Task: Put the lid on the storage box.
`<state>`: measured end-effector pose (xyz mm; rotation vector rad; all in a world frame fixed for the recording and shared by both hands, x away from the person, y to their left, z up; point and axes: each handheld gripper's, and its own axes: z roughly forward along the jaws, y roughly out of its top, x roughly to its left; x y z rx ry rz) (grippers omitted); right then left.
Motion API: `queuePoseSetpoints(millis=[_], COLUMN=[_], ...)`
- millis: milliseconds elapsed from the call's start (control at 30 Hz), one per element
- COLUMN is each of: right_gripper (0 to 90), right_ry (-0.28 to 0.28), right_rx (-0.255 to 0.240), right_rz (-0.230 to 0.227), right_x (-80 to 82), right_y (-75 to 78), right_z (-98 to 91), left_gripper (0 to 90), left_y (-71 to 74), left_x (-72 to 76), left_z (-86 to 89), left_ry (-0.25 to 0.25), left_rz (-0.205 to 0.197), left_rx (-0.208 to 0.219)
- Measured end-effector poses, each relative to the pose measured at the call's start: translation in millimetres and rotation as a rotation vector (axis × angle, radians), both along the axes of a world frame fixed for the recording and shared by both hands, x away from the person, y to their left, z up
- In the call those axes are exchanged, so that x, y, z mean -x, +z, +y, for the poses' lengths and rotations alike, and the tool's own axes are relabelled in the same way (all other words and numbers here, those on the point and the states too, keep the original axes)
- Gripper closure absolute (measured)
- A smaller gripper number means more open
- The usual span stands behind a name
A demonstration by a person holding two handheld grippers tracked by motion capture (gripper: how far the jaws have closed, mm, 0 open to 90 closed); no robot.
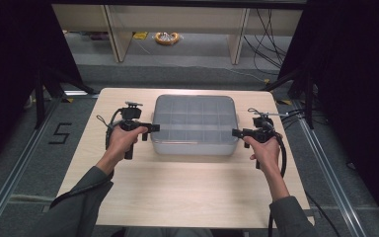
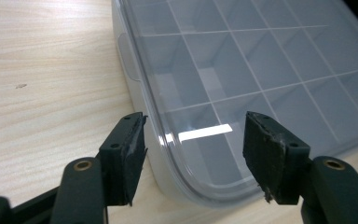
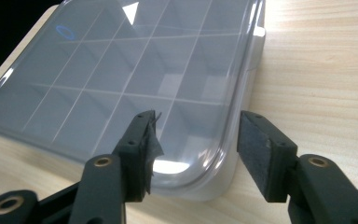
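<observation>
Grey sleeves reach in from the near edge, a black two-jaw tool in each hand flanking a lidded box.

On the pale wooden table (image 1: 177,192) sits the translucent grey plastic compartment box (image 1: 194,123), centred toward the far side, its clear lid on. Left gripper (image 1: 154,128) and right gripper (image 1: 235,132) are both released, jaws spread, nothing held, each near a near corner of the box. To lift the lid cleanly, I'd judge both should bite its rim evenly and rise together. Close-in gripper views reveal empty compartments and worn jaw pads (image 2: 133,154); overhead, those details blur.
</observation>
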<state>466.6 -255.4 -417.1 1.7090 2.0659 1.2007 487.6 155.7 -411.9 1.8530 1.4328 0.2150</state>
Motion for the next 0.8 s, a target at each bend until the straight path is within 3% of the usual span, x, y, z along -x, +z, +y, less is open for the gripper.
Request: queuePoseSetpoints(millis=[67, 167, 200, 300, 333, 367, 400, 800], right_gripper=[46.6, 45.4, 44.7, 43.8, 43.6, 43.2, 42.9, 36.4], right_ry=[0.020, 0.019, -0.002, 0.031, 0.033, 0.018, 0.044, 0.097], right_rx=[0.006, -0.018, -0.040, -0.026, -0.019, -0.045, -0.023, 0.003], right_rz=[-0.010, -0.011, 0.008, -0.029, -0.027, -0.007, -0.032, -0.076], right_x=[4.4, 10.8, 14.6, 18.0, 20.5, 24.4, 24.0, 46.8], right_y=[-1.3, -2.7, -2.6, -6.4, -6.6, -5.3, -6.2, -4.4], right_z=[0.9, 3.8, 6.7, 5.1, 6.1, 9.6, 7.3, 19.1], left_gripper=[38.0, 37.8, 37.9, 37.8, 37.8, 37.7, 37.6, 35.6], left_y=[1.6, 0.9, -0.3, -3.3, -3.9, -4.4, -4.9, -17.8], left_x=[6.2, 17.6, 22.4, 33.3, 36.8, 39.0, 41.3, 69.2], left_z=[2.9, 9.7, 12.2, 18.0, 20.8, 21.5, 22.8, 25.7], left_ry=[-0.004, -0.026, -0.032, -0.035, -0.048, -0.047, -0.053, -0.074], left_rz=[-0.009, -0.024, -0.024, -0.036, -0.042, -0.044, -0.043, -0.073], left_rx=[0.016, 0.017, 0.018, 0.017, 0.009, 0.009, 0.012, 0.045])
